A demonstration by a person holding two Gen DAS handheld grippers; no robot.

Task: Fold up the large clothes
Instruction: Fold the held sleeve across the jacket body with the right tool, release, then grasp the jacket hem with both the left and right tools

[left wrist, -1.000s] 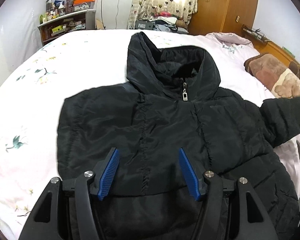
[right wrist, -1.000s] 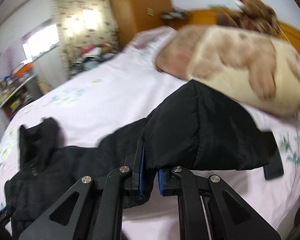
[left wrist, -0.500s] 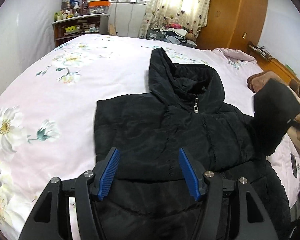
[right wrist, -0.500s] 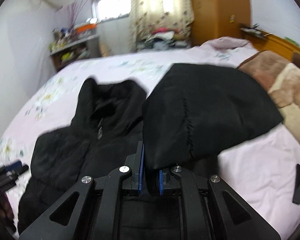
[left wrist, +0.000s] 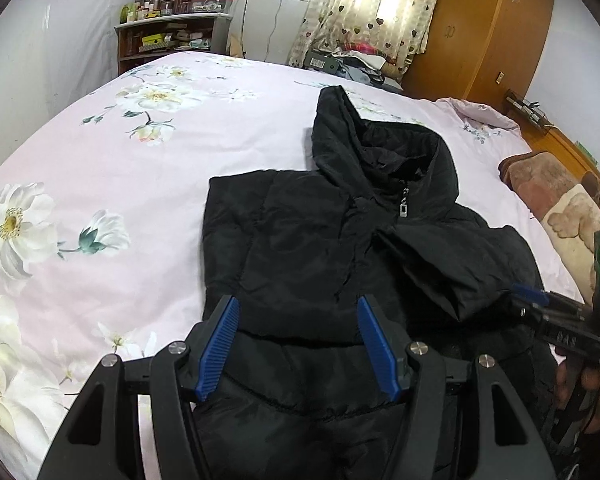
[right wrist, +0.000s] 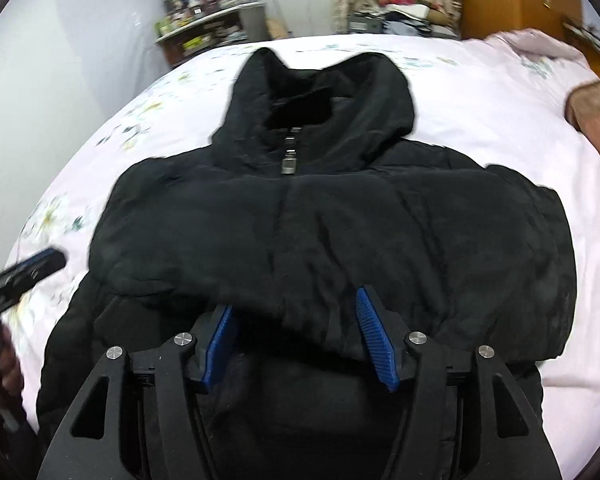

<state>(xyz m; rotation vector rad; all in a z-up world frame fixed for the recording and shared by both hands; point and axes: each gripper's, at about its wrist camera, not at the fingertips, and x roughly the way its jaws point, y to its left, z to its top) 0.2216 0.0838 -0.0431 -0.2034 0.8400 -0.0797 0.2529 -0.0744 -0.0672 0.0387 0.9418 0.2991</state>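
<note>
A black hooded puffer jacket lies front up on the bed, hood toward the far side. Its right sleeve is folded in across the chest. My right gripper is over the jacket's lower front. Its jaws are opening, and the sleeve's cuff edge lies loose between the blue pads, which do not press on it. My left gripper hovers open over the jacket's lower left part with nothing held. Each gripper shows at the edge of the other's view: the right gripper and the left gripper.
The bed has a pink floral sheet. A brown plush blanket lies at its right side by the wooden headboard. Beyond the bed stand a cluttered shelf, a pile of clothes under the curtain and a wooden wardrobe. A hand holds the right gripper.
The right gripper carried the sleeve from the bed's right side over onto the jacket's chest, sank, and its jaws came apart off the cuff. The left gripper drew back slightly.
</note>
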